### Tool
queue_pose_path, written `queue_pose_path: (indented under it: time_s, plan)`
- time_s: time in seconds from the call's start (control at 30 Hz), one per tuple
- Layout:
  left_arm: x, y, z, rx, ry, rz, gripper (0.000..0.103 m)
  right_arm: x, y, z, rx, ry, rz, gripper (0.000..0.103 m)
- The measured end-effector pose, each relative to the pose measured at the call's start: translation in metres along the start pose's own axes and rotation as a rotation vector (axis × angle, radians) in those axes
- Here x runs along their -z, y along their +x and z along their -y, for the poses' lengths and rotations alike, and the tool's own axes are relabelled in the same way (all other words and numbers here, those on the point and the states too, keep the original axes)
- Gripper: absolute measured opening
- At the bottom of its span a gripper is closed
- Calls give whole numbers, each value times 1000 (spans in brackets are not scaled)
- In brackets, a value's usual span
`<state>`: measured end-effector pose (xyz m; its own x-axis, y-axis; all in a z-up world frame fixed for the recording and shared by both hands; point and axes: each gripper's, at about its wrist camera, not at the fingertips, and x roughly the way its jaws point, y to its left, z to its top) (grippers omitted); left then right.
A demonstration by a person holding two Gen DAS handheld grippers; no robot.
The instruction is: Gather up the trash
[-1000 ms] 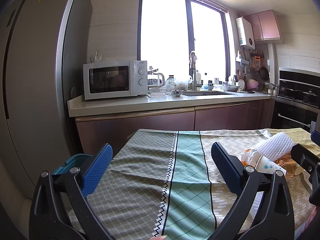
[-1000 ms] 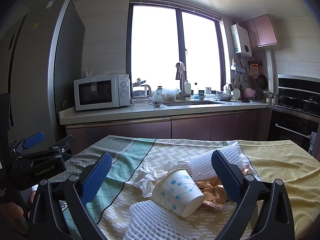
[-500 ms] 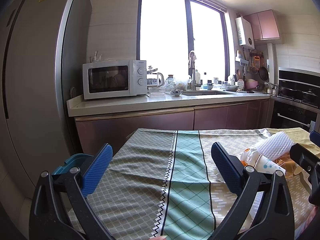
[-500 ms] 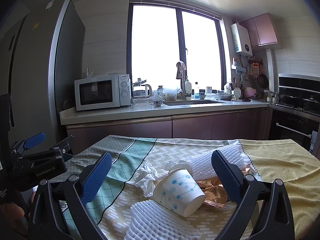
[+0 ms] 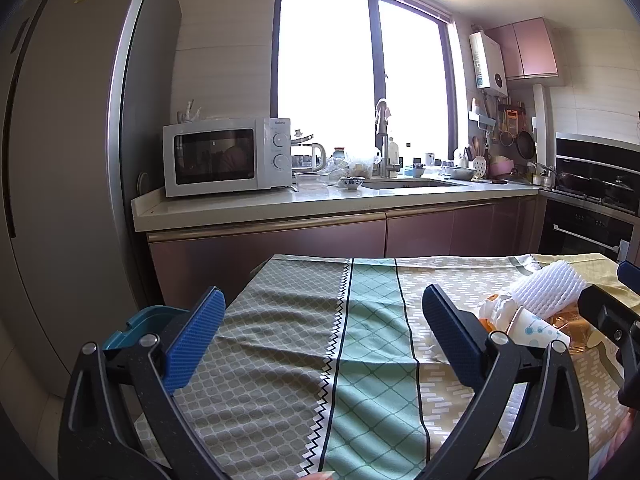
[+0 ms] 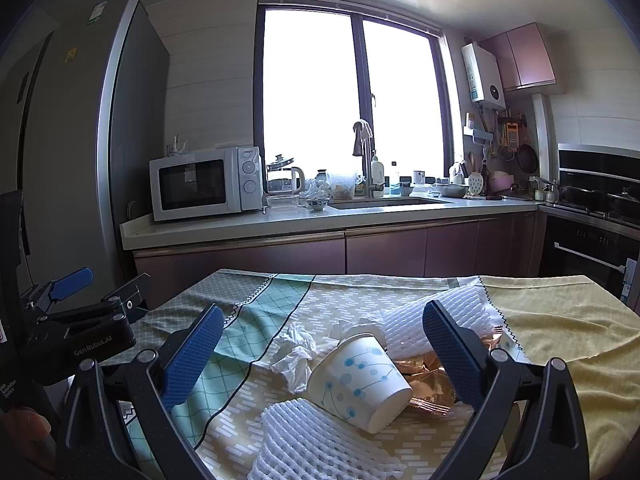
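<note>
Trash lies in a heap on the patterned tablecloth (image 6: 256,304): a paper cup (image 6: 358,384) with blue dots on its side, a crumpled tissue (image 6: 294,354), two white foam nets (image 6: 440,320) (image 6: 316,444) and a shiny brown wrapper (image 6: 428,376). My right gripper (image 6: 320,356) hovers open just short of the cup, nothing between its fingers. My left gripper (image 5: 320,336) is open over bare cloth, left of the heap. In the left wrist view the cup (image 5: 536,330) and a foam net (image 5: 546,290) sit at the right, beside the right gripper's finger (image 5: 604,312).
A teal bin (image 5: 148,322) stands low beside the table's left edge. Behind the table run a kitchen counter (image 5: 320,204) with a microwave (image 5: 226,156) and sink, a tall grey fridge (image 5: 60,160) at left and an oven (image 6: 592,240) at right.
Almost nothing has moved. Both grippers stay open and hold their places, with only a slight drift of the views.
</note>
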<state>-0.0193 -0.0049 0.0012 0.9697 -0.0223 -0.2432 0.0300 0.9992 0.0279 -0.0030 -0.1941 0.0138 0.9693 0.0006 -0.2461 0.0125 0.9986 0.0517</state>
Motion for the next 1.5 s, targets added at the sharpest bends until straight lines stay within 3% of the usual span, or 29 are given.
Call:
queue_pose_path:
  time_s: [0.33, 0.5, 0.63, 0.87, 0.97, 1.07, 1.27, 1.43, 1.5]
  plan:
    - [1, 4, 2, 19, 1, -16, 97, 3, -1, 7, -12, 14, -17, 96]
    - [5, 9, 4, 88, 14, -55, 97, 7, 0, 20, -25, 26, -62, 96]
    - [14, 15, 15, 200, 58, -116, 97, 18, -2, 38, -23, 49, -130, 96]
    - [39, 26, 54, 523, 132, -279, 97, 38, 5, 64, -22, 112, -233, 96]
    - [51, 30, 76, 617, 152, -328, 96, 44, 13, 73, -49, 164, -265, 90]
    - [60, 33, 93, 667, 179, -380, 91, 47, 25, 72, -82, 184, -306, 84]
    - [80, 57, 114, 702, 178, -515, 62, 53, 52, 61, -192, 224, -371, 61]
    - [87, 72, 115, 742, 123, -594, 40, 55, 63, 61, -220, 285, -383, 54]
    - [87, 73, 114, 747, 115, -603, 29, 57, 67, 65, -228, 313, -393, 39]
